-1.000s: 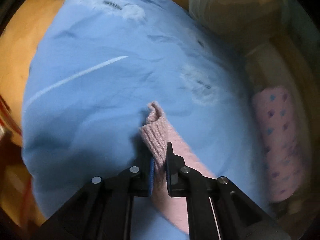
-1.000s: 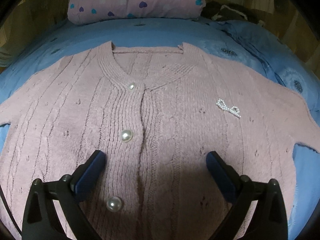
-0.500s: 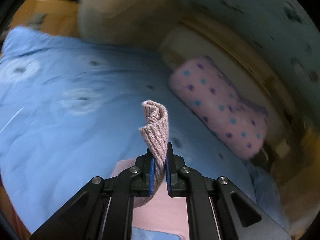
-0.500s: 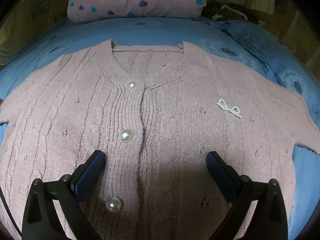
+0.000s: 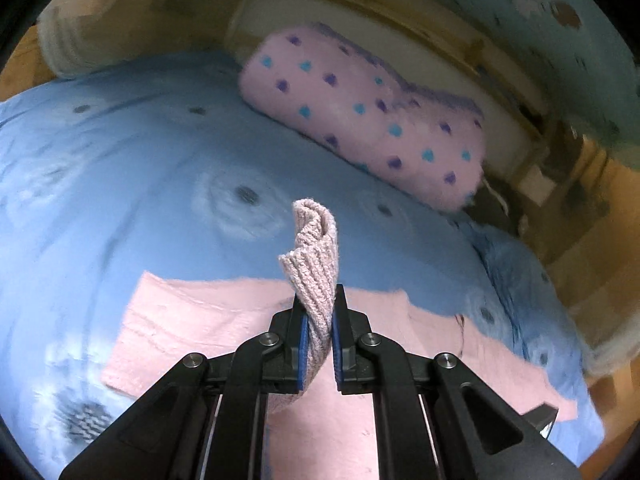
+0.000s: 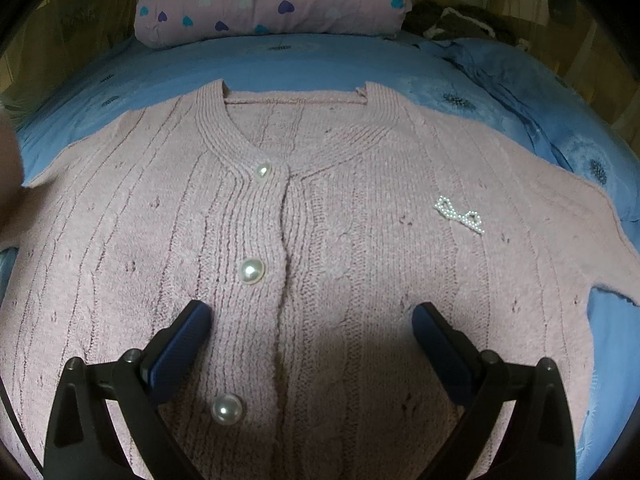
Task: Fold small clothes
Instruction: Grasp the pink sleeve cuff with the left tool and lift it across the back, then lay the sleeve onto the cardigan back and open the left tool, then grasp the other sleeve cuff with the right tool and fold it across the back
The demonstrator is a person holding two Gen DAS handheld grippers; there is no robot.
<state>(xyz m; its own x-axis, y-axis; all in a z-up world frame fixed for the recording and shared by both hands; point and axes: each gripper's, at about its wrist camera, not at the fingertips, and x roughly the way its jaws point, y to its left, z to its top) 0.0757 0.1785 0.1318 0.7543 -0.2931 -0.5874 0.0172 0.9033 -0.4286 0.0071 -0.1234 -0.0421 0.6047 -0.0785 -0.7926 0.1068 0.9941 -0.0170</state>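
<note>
Left wrist view, left gripper [image 5: 319,328] clamped on ribbed pink sleeve cuff [image 5: 314,256] above blue bedspread [image 5: 120,184], right gripper [image 6: 312,320] spread wide over buttoned pink cardigan [image 6: 360,240] mid-bed.

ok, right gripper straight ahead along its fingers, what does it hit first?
Most likely the pink knit cardigan lying flat on the blue bedsheet. The open right gripper points down at its button placket, near the middle pearl button; depth is unclear.

1. A blue bedsheet [image 6: 320,60] with dark dandelion prints covers the bed.
2. A pink pillow [image 6: 272,0] with heart prints lies at its far edge.
3. Wooden wall panelling [image 5: 592,208] stands beside the bed.
</note>
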